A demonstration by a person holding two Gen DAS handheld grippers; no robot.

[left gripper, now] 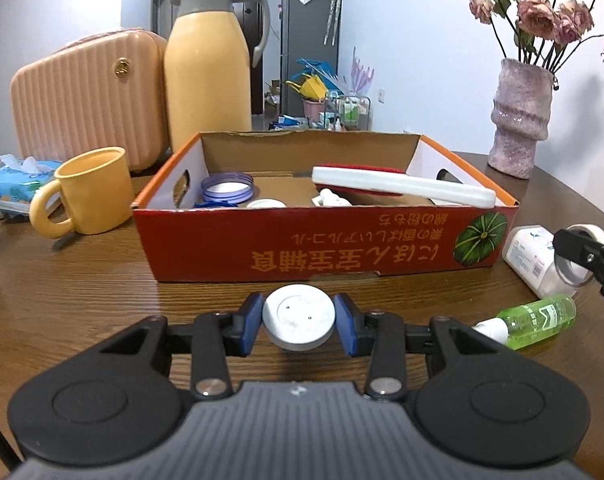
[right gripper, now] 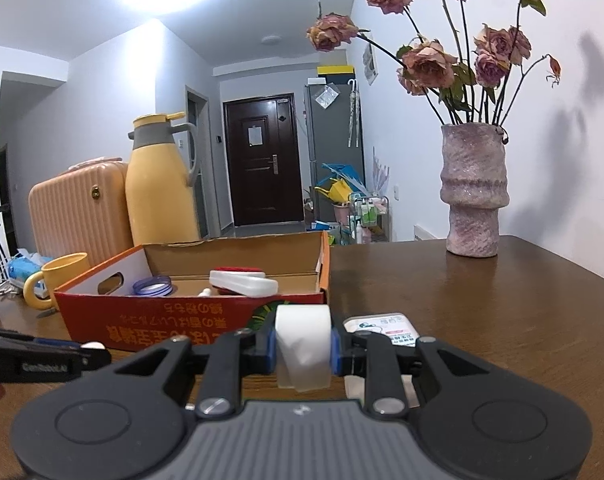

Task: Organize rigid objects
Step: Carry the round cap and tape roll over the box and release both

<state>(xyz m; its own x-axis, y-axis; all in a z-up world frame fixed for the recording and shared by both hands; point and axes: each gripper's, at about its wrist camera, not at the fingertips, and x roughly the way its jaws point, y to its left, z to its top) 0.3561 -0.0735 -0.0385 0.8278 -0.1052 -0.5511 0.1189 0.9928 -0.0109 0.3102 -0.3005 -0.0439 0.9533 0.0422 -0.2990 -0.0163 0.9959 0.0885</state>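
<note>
My left gripper (left gripper: pixel 299 322) is shut on a round white lid (left gripper: pixel 298 316), held just above the wooden table in front of the red cardboard box (left gripper: pixel 302 248). My right gripper (right gripper: pixel 303 350) is shut on a roll of clear tape (right gripper: pixel 303 346), to the right of the box; it also shows at the right edge of the left wrist view, with the tape roll (left gripper: pixel 581 256). Inside the box lie a purple-rimmed lid (left gripper: pixel 228 188), a white and red brush (left gripper: pixel 401 188) and small white pieces. The left gripper's tip (right gripper: pixel 46 354) shows at the left of the right wrist view.
A white bottle (left gripper: pixel 529 256) and a green bottle (left gripper: pixel 537 320) lie on the table right of the box. A yellow mug (left gripper: pixel 90 192), yellow thermos jug (left gripper: pixel 206 72), peach case (left gripper: pixel 86 100) and tissue pack (left gripper: pixel 18 184) stand to the left. A vase of roses (left gripper: pixel 519 116) stands back right.
</note>
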